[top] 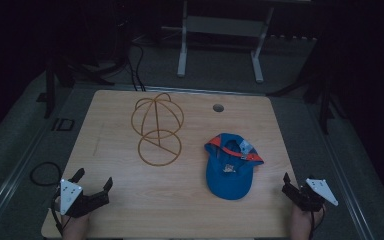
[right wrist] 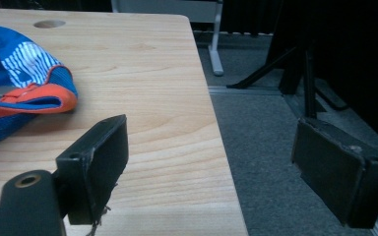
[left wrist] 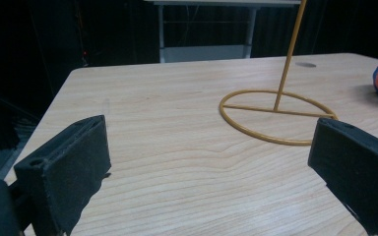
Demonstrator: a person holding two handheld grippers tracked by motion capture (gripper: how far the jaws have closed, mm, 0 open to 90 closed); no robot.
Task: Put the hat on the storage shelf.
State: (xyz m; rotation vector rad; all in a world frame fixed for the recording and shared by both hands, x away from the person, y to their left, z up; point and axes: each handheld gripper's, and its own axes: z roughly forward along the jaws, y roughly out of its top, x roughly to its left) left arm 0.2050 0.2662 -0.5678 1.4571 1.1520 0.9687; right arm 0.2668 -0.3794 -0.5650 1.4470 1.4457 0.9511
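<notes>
A blue cap (top: 229, 168) with orange trim lies crown-down on the wooden table (top: 130, 200), right of centre. A yellow wire hat stand (top: 157, 129) stands upright at the back left; its base ring (left wrist: 275, 115) and stem rise ahead in the left gripper view. My left gripper (top: 94, 179) rests open at the table's front left corner, nothing between its fingers (left wrist: 66, 167). My right gripper (top: 297, 184) is open at the front right edge, one finger (right wrist: 96, 162) over the wood and the other over the floor. The cap's brim edge (right wrist: 24, 98) lies to its left, apart from it.
A round cable hole (top: 218, 107) sits near the table's back edge. Grey carpet surrounds the table, with a white desk frame (top: 220, 35) behind and dark stand legs (top: 325, 95) at the right. A black cable loop (top: 44, 173) lies on the floor at the left.
</notes>
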